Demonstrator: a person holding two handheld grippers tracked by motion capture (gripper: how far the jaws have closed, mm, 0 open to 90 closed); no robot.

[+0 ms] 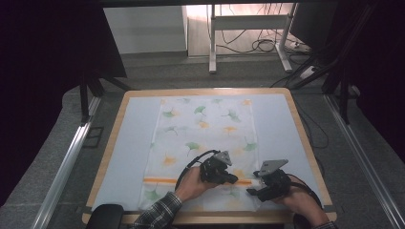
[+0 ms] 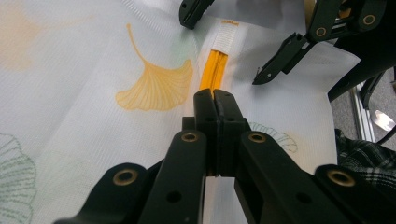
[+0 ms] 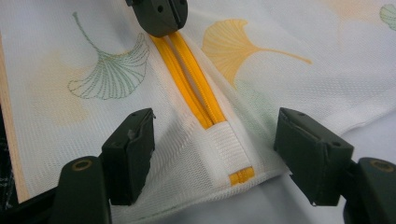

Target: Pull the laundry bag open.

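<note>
High view: a white mesh bag [image 1: 205, 143] printed with green and orange ginkgo leaves lies flat on the table [image 1: 272, 102], filling the centre of the frame; its orange zipper [image 1: 162, 180] runs as a line across the lower part of the bag. The left gripper [image 1: 228, 178] sits at lower centre, over the zipper line, and the right gripper [image 1: 253, 191] lies just beside it at lower right, near the bag's right edge. Left gripper view: the jaws rise from the bottom and meet at frame centre, fully closed, their tips on the zipper [image 2: 212, 74] — whether they pinch the slider cannot be told. The white end tab [image 2: 225, 36] lies at upper centre, with the right gripper [image 2: 224, 39] straddling it. Right gripper view: the jaws stand well apart at lower left and lower right, holding nothing — the end tab [image 3: 229, 149] and the bag's edge lie between them untouched. The left gripper [image 3: 156, 25] sits closed on the zipper [image 3: 191, 84] at top centre.
</note>
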